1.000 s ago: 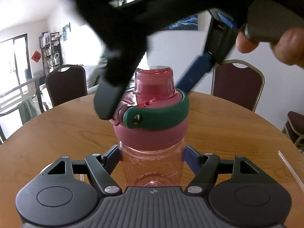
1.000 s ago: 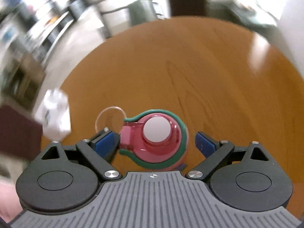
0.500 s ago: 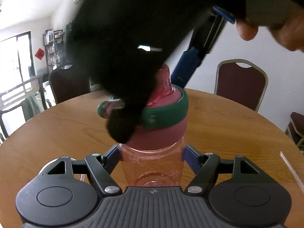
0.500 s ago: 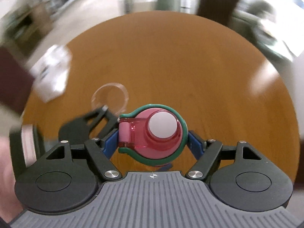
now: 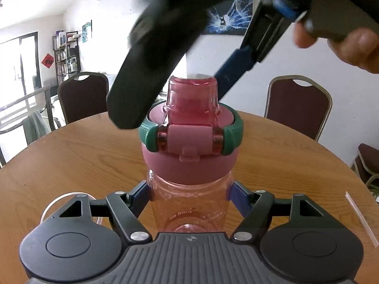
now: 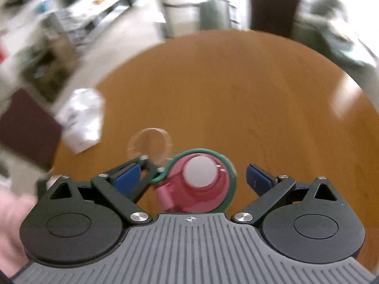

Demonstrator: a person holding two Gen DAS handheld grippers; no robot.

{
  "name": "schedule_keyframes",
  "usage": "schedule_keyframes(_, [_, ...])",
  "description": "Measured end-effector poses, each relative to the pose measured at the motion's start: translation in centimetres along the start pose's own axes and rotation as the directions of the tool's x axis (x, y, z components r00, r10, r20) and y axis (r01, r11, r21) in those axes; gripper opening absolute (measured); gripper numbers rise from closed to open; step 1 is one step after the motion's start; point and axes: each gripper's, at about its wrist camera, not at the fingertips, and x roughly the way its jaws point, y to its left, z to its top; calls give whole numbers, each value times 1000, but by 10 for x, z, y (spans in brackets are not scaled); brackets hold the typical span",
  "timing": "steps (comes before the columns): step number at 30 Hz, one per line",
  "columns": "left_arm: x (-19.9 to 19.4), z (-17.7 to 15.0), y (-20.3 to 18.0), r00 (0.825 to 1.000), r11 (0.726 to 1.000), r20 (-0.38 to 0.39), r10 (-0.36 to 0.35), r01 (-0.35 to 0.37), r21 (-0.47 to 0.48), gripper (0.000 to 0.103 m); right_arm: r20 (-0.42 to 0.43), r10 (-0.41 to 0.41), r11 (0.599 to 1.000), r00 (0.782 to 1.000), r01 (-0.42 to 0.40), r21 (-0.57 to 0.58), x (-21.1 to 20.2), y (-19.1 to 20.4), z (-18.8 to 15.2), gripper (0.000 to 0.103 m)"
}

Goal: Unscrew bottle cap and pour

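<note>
Looking along the left gripper (image 5: 189, 196): blue pads pressed against both sides of the clear pink bottle (image 5: 189, 203), clamped on its body just below the cap (image 5: 190, 146). Bottle upright on the round wooden table (image 5: 83, 156), near the edge closest to the camera. Pink cap seated on the neck, green band around it, hinge and latch facing the lens, domed spout cover on top. Above the cap, the right gripper (image 5: 189, 75), blurred, one black finger down past the cap's left side, one blue-padded finger behind on the right, a hand (image 5: 350, 47) on its handle at upper right. Rim of a clear cup (image 5: 56, 203) showing low on the left, partly hidden by the linkage. Thin clear strip (image 5: 360, 217) lying near the table's right edge. Dark red chairs (image 5: 298, 106) beyond the far edge.

Looking down from the right gripper (image 6: 193, 177): much motion blur. Fingers spread wide, blue pads clear of the cap (image 6: 201, 184) on either side, touching nothing. Cap seen from above, white disc at centre, green band round it, hinge pointing lower left. Clear cup (image 6: 149, 144) just beyond it on the table (image 6: 260, 106). White crumpled thing (image 6: 83, 118) near the table's left edge.
</note>
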Motion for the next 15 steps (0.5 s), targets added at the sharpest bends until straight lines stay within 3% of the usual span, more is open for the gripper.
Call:
schedule_keyframes(3, [-2,0,-1,1000,1000,-2,-1,1,1,71,-42,-109,994,993,108,-7,8,7,7,99])
schedule_keyframes(5, [-1,0,-1,1000,1000,-2,-4,4,-7,71,-57,-135,991,989,135,-4,7,9,11,98])
schedule_keyframes(11, [6,2,3,1000,999,-10,-12,11,-43,72,-99,-149,988,984,145,-47,-11,16,8,97])
schedule_keyframes(15, [5,1,1,1000,999,-13,-7,6,-52,72,-83,-150,988,985,147,-40,-23,12,-3,95])
